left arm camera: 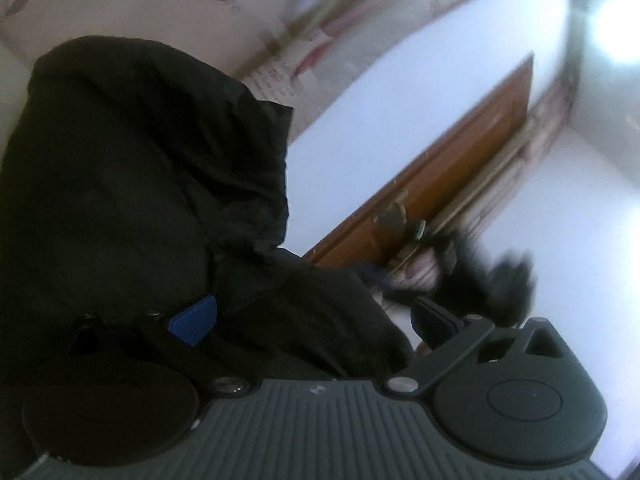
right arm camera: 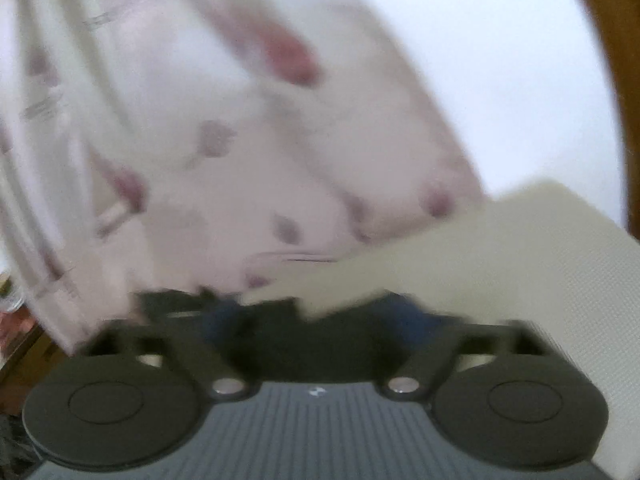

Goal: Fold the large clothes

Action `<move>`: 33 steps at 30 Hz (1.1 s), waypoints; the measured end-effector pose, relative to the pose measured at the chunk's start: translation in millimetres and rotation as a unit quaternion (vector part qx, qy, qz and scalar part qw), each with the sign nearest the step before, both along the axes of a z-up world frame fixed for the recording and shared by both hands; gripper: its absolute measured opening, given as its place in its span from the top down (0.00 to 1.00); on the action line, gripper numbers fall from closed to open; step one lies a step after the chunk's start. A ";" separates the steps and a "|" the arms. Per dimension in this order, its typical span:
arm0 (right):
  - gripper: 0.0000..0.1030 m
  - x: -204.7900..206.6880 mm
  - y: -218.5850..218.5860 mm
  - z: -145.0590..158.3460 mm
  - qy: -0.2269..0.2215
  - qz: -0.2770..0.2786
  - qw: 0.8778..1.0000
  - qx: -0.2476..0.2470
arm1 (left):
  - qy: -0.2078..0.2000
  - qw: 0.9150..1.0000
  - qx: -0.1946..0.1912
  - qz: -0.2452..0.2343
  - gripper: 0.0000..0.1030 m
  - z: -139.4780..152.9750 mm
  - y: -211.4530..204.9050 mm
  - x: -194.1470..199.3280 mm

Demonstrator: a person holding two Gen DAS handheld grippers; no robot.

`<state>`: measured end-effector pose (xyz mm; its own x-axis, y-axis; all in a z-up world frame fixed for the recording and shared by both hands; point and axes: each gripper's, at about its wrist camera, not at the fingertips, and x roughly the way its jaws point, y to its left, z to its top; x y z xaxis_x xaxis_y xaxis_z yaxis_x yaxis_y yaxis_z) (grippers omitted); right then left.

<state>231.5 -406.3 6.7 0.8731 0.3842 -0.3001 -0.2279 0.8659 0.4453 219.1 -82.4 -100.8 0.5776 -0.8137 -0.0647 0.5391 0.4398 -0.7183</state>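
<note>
1. Mostly black garment (left arm camera: 140, 184) fills the left wrist view's left side, draped over the left gripper (left arm camera: 312, 320); blue pad (left arm camera: 194, 320) and the far finger stand wide apart, cloth bunched between, so whether it's pinched I can't tell.
2. Only this view shows the wooden door (left arm camera: 452, 160), white wall (left arm camera: 400, 92) and a blurred dark shape at right.
3. Right wrist view, heavily blurred: floral bedding (right arm camera: 200, 140) left, cream mattress (right arm camera: 520, 248) right.
4. Right gripper (right arm camera: 312, 316) fingers spread, dark cloth between; grip unclear.
</note>
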 end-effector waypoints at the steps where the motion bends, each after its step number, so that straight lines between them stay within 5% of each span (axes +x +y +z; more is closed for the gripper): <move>1: 0.00 4.4 12.4 9.0 0.000 0.028 0.999 -0.019 | -0.008 1.000 0.009 0.000 0.01 0.1 -3.9 -0.2; 5: 0.00 31.5 74.0 9.8 0.020 0.087 0.986 -0.141 | -0.026 0.999 0.028 0.002 0.01 -7.0 -7.2 -6.3; 8: 0.04 63.3 107.6 -9.4 0.046 0.114 0.974 -0.188 | -0.035 0.999 0.040 0.003 0.01 -6.6 -4.7 -12.4; 9: 0.37 72.3 118.5 -15.8 0.055 0.120 0.970 -0.204 | -0.035 0.998 0.042 0.007 0.01 -5.8 -3.7 -14.5; 10: 0.82 78.4 128.8 -21.9 0.063 0.132 0.964 -0.220 | -0.035 0.998 0.045 0.012 0.01 -3.8 -2.8 -16.0; 14: 0.88 64.1 151.0 -14.7 0.017 0.137 0.951 -0.275 | -0.031 0.998 0.032 0.034 0.00 1.6 13.7 -33.4; 18: 0.90 41.5 127.3 -1.7 -0.035 0.085 0.960 -0.263 | -0.036 0.997 0.028 0.066 0.00 7.3 24.5 -45.7; 24: 0.90 28.2 49.2 -39.0 -0.019 0.004 0.992 -0.124 | -0.016 0.997 0.058 0.053 0.00 1.5 6.4 -33.1; 30: 0.97 21.0 -7.5 -109.1 0.037 -0.098 0.994 -0.043 | -0.018 0.994 0.098 0.051 0.00 -6.1 -10.1 -26.8; 33: 0.94 7.9 -22.9 -120.0 0.033 -0.124 0.992 0.010 | -0.022 0.993 0.105 0.047 0.00 -8.2 -14.8 -22.9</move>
<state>239.4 -429.2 -113.3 0.9201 0.1670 -0.3544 0.0210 0.8823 0.4703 196.2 -97.3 -109.0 0.6559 -0.7278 -0.2005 0.5182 0.6272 -0.5814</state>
